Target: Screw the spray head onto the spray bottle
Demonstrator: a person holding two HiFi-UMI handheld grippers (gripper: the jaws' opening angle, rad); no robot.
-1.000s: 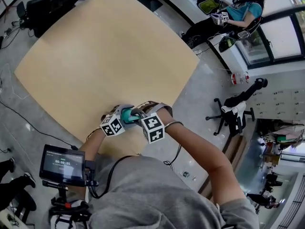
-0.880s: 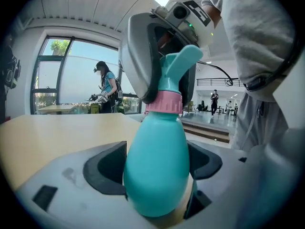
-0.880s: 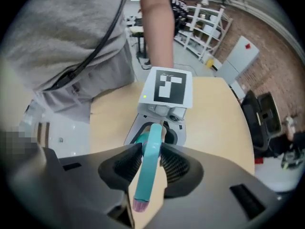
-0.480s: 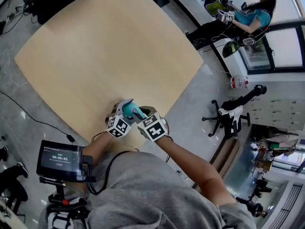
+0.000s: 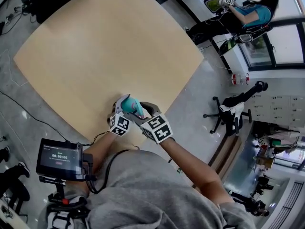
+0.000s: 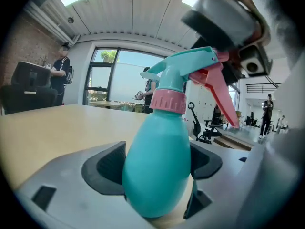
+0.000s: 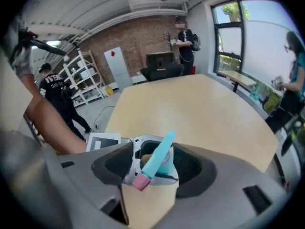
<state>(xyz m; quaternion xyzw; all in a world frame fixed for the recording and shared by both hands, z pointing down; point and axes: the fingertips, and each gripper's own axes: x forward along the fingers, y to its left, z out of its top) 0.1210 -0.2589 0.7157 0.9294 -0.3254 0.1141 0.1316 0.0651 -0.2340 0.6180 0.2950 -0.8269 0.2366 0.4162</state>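
Pink trigger [image 6: 222,95]: left gripper view only

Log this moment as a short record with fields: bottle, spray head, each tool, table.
spray bottle: teal, upright, at the table's near edge
spray head: teal, its pink collar seated on the bottle's neck
left tool: closed on the bottle's body
right tool: above the bottle, jaws opening on either side of the spray head, pads off it
table: light wood
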